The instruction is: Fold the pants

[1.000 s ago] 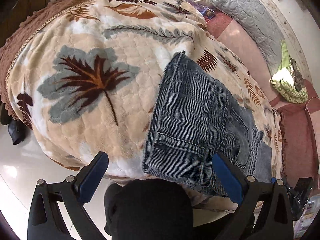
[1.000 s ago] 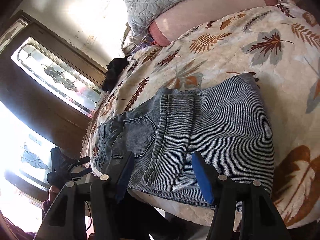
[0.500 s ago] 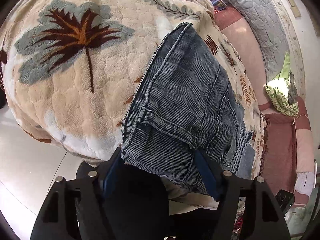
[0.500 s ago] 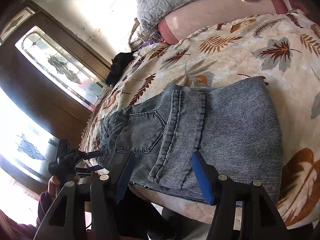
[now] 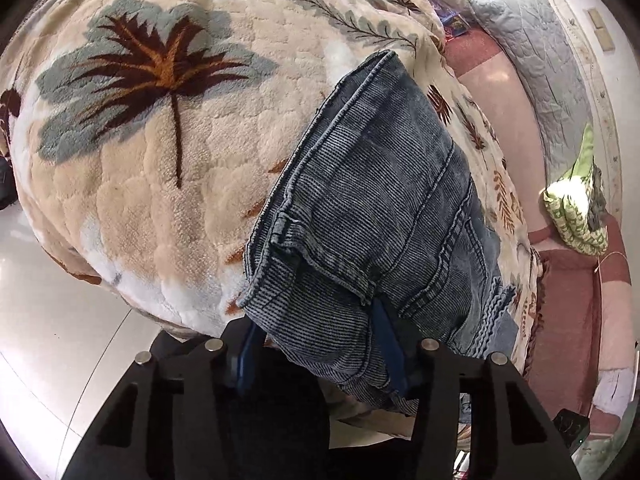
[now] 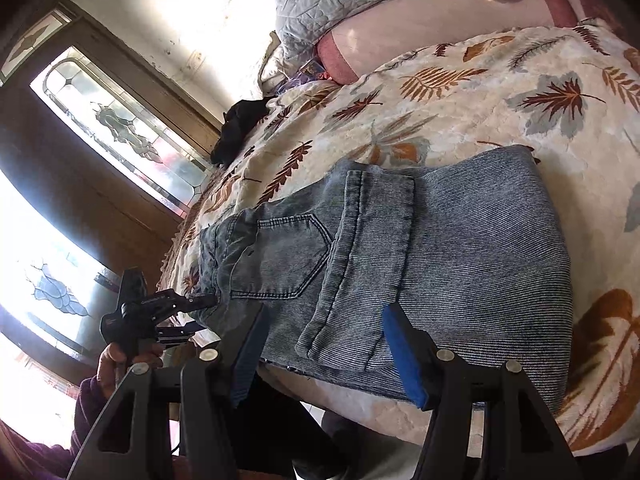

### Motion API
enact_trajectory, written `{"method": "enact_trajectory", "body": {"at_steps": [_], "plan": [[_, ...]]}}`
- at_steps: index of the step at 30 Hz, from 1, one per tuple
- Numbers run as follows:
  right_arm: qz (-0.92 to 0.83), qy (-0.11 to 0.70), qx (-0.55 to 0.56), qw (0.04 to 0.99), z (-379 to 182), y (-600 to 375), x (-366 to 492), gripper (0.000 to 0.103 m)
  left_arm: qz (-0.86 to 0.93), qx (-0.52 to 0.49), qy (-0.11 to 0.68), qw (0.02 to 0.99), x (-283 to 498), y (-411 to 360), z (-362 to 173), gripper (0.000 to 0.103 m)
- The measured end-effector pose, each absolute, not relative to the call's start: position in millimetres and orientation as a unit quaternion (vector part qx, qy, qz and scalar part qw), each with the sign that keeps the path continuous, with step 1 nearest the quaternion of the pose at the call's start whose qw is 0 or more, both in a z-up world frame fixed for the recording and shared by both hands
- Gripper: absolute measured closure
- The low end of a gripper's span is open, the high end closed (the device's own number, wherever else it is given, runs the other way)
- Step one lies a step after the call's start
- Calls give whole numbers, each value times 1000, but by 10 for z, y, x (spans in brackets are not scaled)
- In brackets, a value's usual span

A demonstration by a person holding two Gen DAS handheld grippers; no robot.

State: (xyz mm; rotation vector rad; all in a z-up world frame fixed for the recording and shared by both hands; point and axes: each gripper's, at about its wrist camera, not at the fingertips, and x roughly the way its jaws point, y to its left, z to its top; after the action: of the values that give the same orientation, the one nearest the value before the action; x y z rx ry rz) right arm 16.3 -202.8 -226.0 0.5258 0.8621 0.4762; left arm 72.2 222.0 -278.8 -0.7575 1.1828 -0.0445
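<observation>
Grey-blue jeans point(image 5: 380, 200) lie folded on a leaf-patterned blanket point(image 5: 160, 200), at the bed's near edge. My left gripper point(image 5: 320, 344) has its blue pads on either side of the jeans' near corner. Its jaws are closing, with denim bunched between them but a gap still showing. The right wrist view shows the same jeans point(image 6: 460, 248), back pocket up, with a leg hem folded over the seat. My left gripper point(image 6: 192, 316) is there at their waist corner, held by a hand point(image 6: 116, 360). My right gripper point(image 6: 324, 344) is open at the bed edge, in front of the folded hem.
A grey quilted pillow point(image 6: 340, 0) and a pink bolster point(image 6: 420, 48) lie at the head of the bed. A black cloth point(image 6: 240, 124) rests on the blanket's far side. Folded green-and-white bedding point(image 5: 576, 216) sits on the pink sheet. A glass-paned door point(image 6: 120, 132) stands beyond, and pale floor point(image 5: 60, 340) lies below.
My left gripper has come down onto the jeans' near corner and its jaws have narrowed from wide open to around the denim. The right gripper has held still.
</observation>
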Motion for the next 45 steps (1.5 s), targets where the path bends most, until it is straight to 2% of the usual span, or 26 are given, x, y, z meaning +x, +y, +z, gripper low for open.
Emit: {"method": "enact_trajectory", "body": {"at_steps": [1, 4, 6, 12, 18, 22, 26, 29, 30, 32, 36, 38, 40, 43, 45], "plan": [[225, 407, 248, 850, -2246, -2035, 147, 40, -23, -339, 540, 770, 718, 2195, -2745, 65], [224, 397, 250, 854, -2204, -2086, 106, 40, -21, -294, 531, 795, 713, 2048, -2584, 81], [218, 392, 254, 857, -2196, -2135, 91, 40, -25, -268, 516, 813, 714, 1938, -2448, 88], [195, 380, 275, 861, -2226, -2371, -8, 40, -48, -128, 453, 881, 635, 1405, -1809, 90], [164, 356, 305, 868, -2237, -2740, -142, 40, -124, 20, 393, 911, 475, 437, -1238, 90], [136, 334, 327, 874, -2234, -3057, -271, 40, -196, 103, 380, 898, 344, -390, -1161, 90], [101, 312, 355, 875, -2248, -3426, -432, 40, -253, 161, 395, 868, 263, -1222, -1416, 90], [71, 299, 373, 875, -2270, -3700, -572, 40, -273, 181, 437, 838, 336, -1773, -1881, 82], [61, 296, 379, 875, -2281, -3785, -620, 40, -279, 184, 465, 820, 382, -1926, -2072, 75], [45, 296, 390, 871, -2302, -3932, -710, 40, -273, 189, 495, 803, 342, -2046, -2301, 73], [31, 294, 390, 872, -2292, -4073, -836, 40, -328, 152, 459, 812, 171, -1799, -1950, 62], [36, 297, 389, 871, -2291, -4053, -804, 40, -346, 117, 435, 823, 132, -1488, -1661, 49], [56, 297, 397, 866, -2279, -3972, -679, 40, -331, 97, 406, 846, 196, -1193, -1421, 24], [90, 305, 374, 871, -2166, -3660, -366, 40, -236, 115, 392, 881, 443, -831, -1330, 23], [116, 315, 345, 877, -2036, -3376, -85, 40, -170, 122, 412, 887, 706, -642, -1424, 23]]}}
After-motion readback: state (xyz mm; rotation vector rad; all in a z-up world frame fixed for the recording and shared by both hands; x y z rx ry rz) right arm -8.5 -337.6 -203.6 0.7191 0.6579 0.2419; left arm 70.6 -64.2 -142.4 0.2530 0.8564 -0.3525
